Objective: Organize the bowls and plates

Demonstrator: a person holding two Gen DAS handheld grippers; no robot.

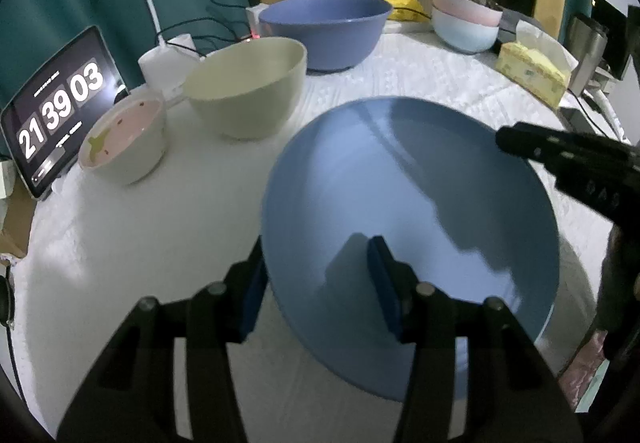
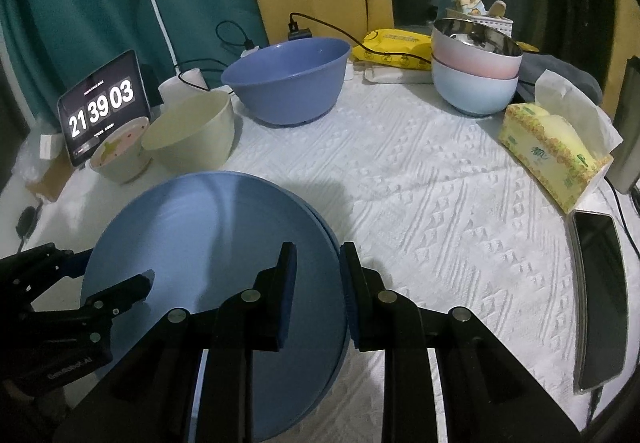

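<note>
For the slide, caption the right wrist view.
Right hand-held gripper straddles blue plate rim; left hand-held gripper opposite.

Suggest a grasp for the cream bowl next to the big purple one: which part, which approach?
Pinch the rim of the cream bowl on its near right side, one finger inside, one outside. It stands upright and open, too wide to span. The small patterned bowl crowds its left and the purple bowl sits behind, so come from the front.
</note>
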